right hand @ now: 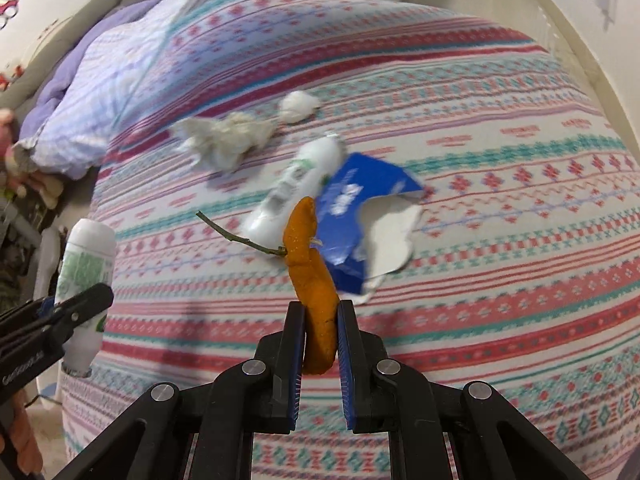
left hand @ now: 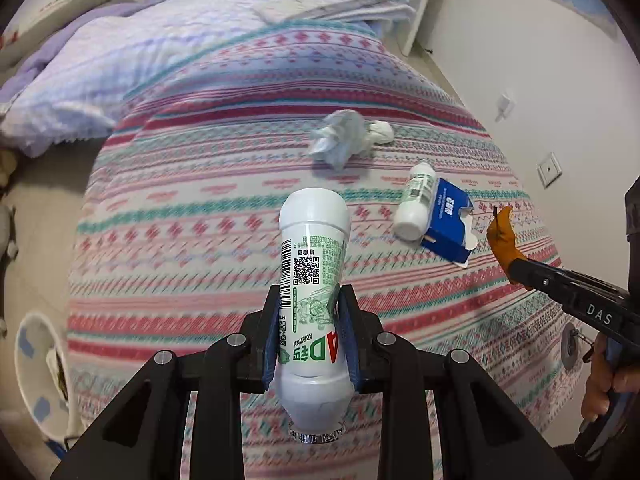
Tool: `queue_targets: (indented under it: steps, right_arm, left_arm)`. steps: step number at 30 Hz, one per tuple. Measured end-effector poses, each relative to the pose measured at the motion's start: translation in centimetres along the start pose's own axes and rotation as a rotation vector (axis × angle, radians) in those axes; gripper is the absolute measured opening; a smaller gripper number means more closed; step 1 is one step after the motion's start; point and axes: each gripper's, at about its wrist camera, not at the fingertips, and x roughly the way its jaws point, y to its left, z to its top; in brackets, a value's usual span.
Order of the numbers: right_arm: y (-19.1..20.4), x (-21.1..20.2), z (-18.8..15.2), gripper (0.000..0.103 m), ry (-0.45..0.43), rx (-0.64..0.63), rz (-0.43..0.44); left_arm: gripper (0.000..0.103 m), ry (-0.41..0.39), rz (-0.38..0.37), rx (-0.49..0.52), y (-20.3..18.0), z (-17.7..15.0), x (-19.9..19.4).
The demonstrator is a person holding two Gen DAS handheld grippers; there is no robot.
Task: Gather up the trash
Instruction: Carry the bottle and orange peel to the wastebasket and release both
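While both tongs loaded, bedspread [left hand: 224, 200] around litter.

Both wrist views steeply over bed [left hand: 200, 208]

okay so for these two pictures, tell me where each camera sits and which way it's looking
Left wrist: on the left gripper, looking down along it at the bed; jaws clamp a bottle, a hand at right.
Right wrist: on the right gripper, aimed down at the bed; jaws pinch an orange peel.
Shared: each shows the other gripper, tissues, blue box, second bottle.
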Motion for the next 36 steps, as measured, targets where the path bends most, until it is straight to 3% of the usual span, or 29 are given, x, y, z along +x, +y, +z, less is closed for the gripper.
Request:
queue_targets:
  steps: [12,36]
  right_arm:
    - [8.2,0.3,-2.2,0.014,0.011,-0.160,0.024]
    - [26.3,7.4,-5.9,0.014,0.101,-0.415,0.120]
  left_arm:
    - [0.029,-0.032,0.057,-0.136,8.0,-3.6,-3.2]
    - [0.029,-0.063,0.209,-0.410,26.7,-11.6,-8.0]
